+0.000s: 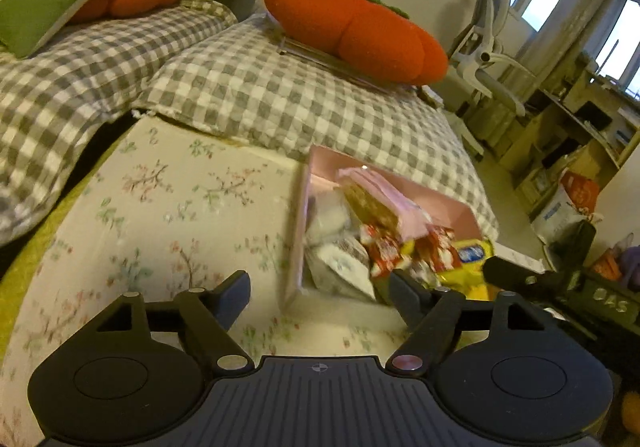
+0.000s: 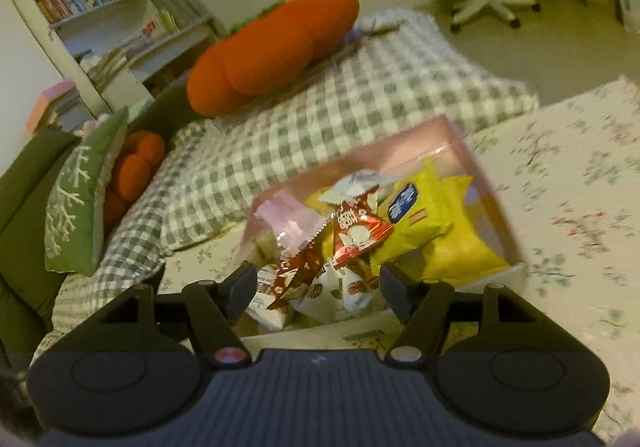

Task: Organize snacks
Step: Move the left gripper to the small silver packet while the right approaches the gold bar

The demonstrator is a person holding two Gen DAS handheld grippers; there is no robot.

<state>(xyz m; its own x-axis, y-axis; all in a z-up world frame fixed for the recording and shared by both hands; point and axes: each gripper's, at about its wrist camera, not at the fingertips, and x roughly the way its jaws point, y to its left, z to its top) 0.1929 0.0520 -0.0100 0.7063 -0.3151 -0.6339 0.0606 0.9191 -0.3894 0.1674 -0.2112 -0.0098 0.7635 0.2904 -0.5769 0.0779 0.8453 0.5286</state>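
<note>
Both grippers hang with jaws apart and nothing between them: the left gripper [image 1: 318, 293] sits over the floral cover [image 1: 168, 207] at the near-left corner of the box [image 1: 298, 231], and the right gripper [image 2: 318, 287] sits over the near end of the same box [image 2: 486, 171], above the snack heap. That pink box lies on the floral cover just short of the checked quilt [image 1: 256, 95], and its far side comes close to the quilt's hem. It looks like thin card or plastic, light and a little flexible, so a pinch on a wall should lift it, though a full load would probably make it sag or tip. Largest of the contents are the yellow bags [image 2: 436, 235], soft, air-filled and slick, best taken by a crimped end seam, not the puffed middle, which would likely squash or slide. Beside them lies a pink packet [image 2: 288, 219], flat and limp. Smaller red packets [image 2: 356, 235] and white packets [image 2: 328, 287] pile at the near end, light, crinkly and overlapping, so pulling one may drag its neighbours. Open room is best on the floral cover left of the box in the left view, which is flat and bare. An orange cushion [image 1: 352, 31] sits well back on the quilt and should not interfere.
</note>
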